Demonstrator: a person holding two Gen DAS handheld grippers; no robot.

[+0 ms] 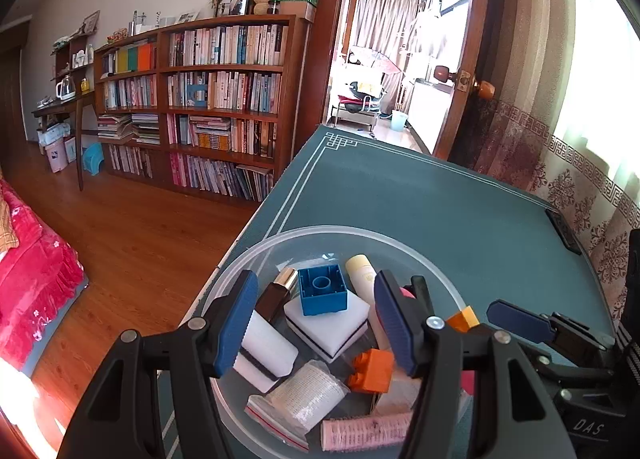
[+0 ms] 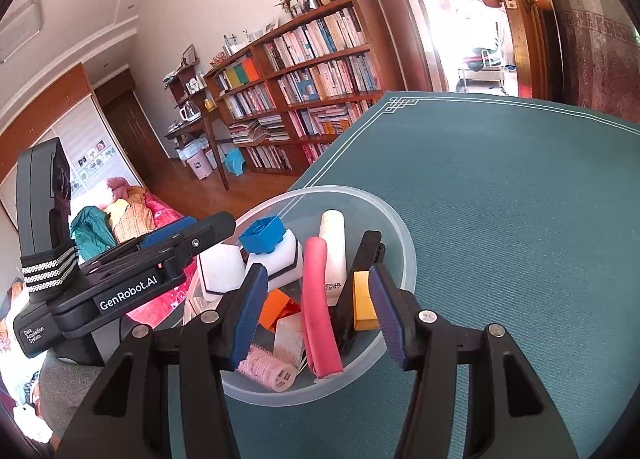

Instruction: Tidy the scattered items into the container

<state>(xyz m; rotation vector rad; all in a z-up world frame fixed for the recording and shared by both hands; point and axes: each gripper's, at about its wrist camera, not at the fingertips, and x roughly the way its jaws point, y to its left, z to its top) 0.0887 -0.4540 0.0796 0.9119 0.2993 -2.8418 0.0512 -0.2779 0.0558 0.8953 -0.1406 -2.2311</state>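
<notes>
Here the left hand-held gripper [image 1: 316, 319] hangs over the clear bowl [image 1: 240, 271], fingers spread, gripping nothing. The right hand-held gripper [image 2: 318, 309] sits at the bowl's near rim, also spread and empty; a yellow block [image 2: 365, 301] lies against its right finger. Inside the bowl: blue brick [image 1: 322, 291] on top of a white sponge [image 1: 328, 323], orange brick [image 1: 372, 371], pink foam roller [image 2: 320, 307], pink hair curler [image 2: 268, 371], cream tube [image 2: 334, 251]. The bowl stands on the green tabletop [image 2: 520, 219], at its corner nearest the bookshelf [image 1: 192, 99].
</notes>
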